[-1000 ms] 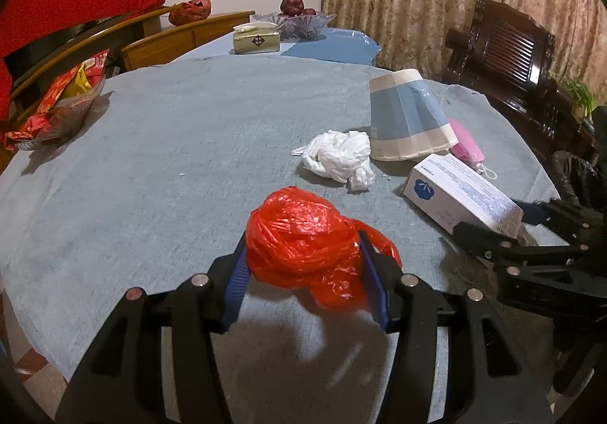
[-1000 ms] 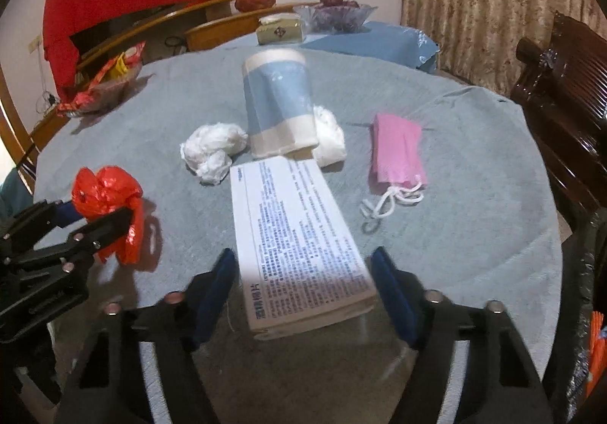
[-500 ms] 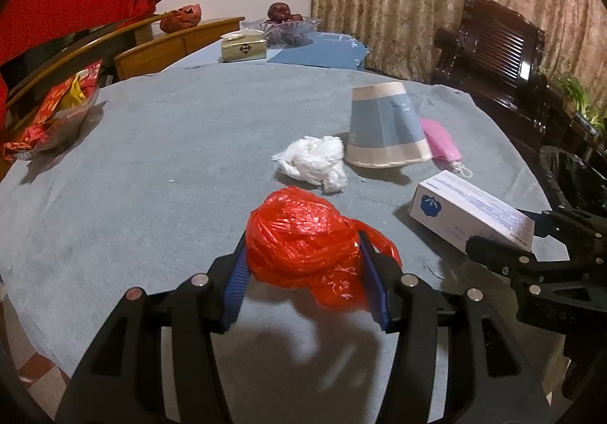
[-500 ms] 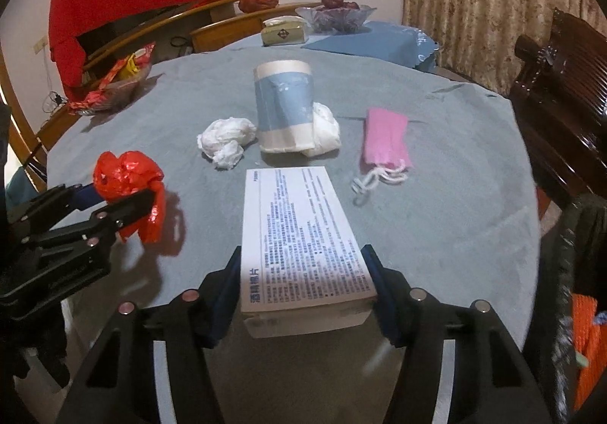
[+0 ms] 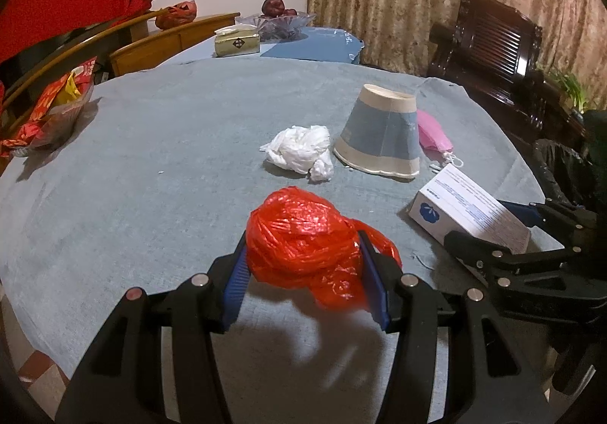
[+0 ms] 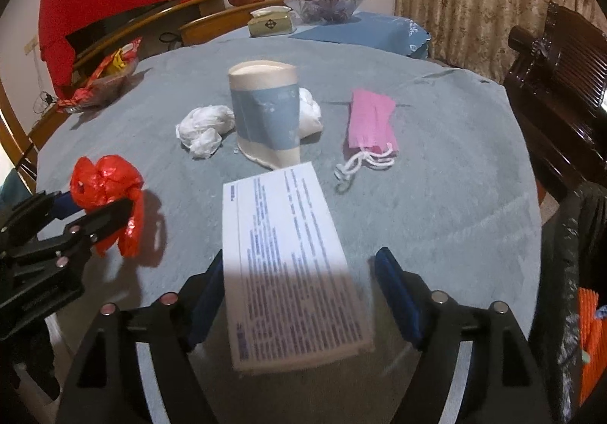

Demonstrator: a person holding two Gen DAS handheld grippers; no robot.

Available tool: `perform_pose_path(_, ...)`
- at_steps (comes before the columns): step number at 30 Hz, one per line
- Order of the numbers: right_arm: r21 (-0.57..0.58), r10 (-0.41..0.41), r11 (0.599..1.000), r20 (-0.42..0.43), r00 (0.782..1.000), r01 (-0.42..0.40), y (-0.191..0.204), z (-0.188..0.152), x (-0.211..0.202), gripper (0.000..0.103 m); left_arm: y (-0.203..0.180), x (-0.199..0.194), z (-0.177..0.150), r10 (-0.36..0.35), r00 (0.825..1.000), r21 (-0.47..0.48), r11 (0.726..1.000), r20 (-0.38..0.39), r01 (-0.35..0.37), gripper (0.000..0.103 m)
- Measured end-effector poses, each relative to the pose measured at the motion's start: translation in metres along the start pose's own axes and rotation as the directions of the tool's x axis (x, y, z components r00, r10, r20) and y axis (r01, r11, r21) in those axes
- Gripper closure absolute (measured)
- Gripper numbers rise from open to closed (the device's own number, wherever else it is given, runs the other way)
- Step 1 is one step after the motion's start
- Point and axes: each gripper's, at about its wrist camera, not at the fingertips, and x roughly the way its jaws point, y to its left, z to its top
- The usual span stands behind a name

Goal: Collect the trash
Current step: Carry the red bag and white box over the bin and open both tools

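Your right gripper (image 6: pixel 299 295), closed on the box (image 6: pixel 292 264) half a second ago, now gapes wide, releasing it; your left gripper (image 5: pixel 303 264) still pinches the red bag (image 5: pixel 303 241).

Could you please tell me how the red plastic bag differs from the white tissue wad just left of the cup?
The red plastic bag is glossy and bright red; the white tissue wad is matte and white. The red plastic bag is clamped in the left gripper, while the white tissue wad lies free on the table beside the upturned paper cup. Both are crumpled into loose balls.
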Motion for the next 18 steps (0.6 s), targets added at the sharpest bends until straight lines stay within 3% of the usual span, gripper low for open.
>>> perform_pose_path(1,0.000,0.005,1.000,-0.003,1.000,-0.005,0.000,0.000,0.000,0.042,0.000,-0.001,0.000,0.001,1.000,0.000,1.000,0.000,-0.001,0.052)
perform_pose_path(2,0.002,0.011,1.000,-0.005,1.000,-0.011,0.000,0.000,0.000,0.044,-0.001,-0.001,0.000,0.002,1.000,0.001,1.000,0.001,-0.002,0.052)
perform_pose_path(18,0.085,-0.016,0.996,0.113,0.993,0.007,-0.022,0.011,-0.072,0.045,-0.036,-0.032,0.022,-0.044,0.997,0.045,0.998,0.069,0.041,0.052)
